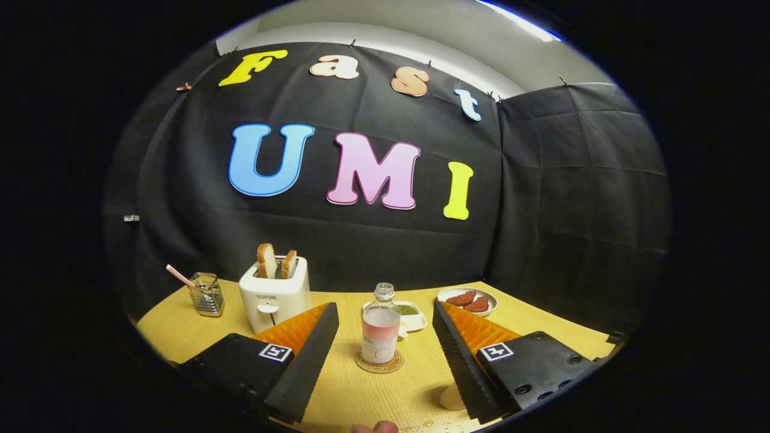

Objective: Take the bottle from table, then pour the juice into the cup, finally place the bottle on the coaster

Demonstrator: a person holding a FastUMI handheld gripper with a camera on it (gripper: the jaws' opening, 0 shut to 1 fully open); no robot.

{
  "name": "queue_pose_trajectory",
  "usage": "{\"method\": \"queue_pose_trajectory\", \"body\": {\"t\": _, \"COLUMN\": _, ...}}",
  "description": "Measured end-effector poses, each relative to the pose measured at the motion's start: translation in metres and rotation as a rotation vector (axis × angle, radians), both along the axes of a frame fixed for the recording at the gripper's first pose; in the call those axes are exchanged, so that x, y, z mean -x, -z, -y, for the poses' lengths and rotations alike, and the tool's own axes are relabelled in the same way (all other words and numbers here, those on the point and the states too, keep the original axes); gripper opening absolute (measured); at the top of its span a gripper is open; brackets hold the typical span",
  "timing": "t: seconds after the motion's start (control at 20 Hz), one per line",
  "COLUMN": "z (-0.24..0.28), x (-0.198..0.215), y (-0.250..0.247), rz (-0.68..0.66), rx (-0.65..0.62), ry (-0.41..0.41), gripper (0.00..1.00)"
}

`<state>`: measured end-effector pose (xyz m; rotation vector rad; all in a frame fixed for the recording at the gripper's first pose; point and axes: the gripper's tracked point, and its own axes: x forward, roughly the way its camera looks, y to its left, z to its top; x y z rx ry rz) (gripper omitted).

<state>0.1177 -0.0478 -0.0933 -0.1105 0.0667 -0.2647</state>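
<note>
A small clear bottle (380, 329) with pale pink juice and no cap stands upright on a round cork coaster (379, 362) on the wooden table (355, 394). My gripper (385, 308) is open, its fingers wide apart on either side of the bottle and not touching it. The left finger (313, 343) and right finger (457, 343) have black ribbed pads with orange backs. A pale rounded object (451, 398), possibly the cup, peeks out beside the right finger, mostly hidden by it.
A white toaster (275, 296) holding two bread slices stands beyond the left finger, a wire holder (206, 294) with a pink stick farther left. Behind the bottle lie a small white dish (412, 314) of green bits and a plate (468, 299) of reddish pieces. A fingertip (376, 427) shows nearest me.
</note>
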Motion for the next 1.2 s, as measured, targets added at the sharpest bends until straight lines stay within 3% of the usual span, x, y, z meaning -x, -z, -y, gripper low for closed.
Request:
{"method": "queue_pose_trajectory", "body": {"t": 0.85, "z": -0.019, "x": 0.103, "y": -0.082, "rz": 0.009, "rx": -0.084, "ry": -0.336, "gripper": 0.97}}
{"method": "queue_pose_trajectory", "body": {"t": 1.2, "z": -0.007, "x": 0.111, "y": -0.087, "rz": 0.025, "rx": -0.11, "ry": -0.259, "gripper": 0.97}}
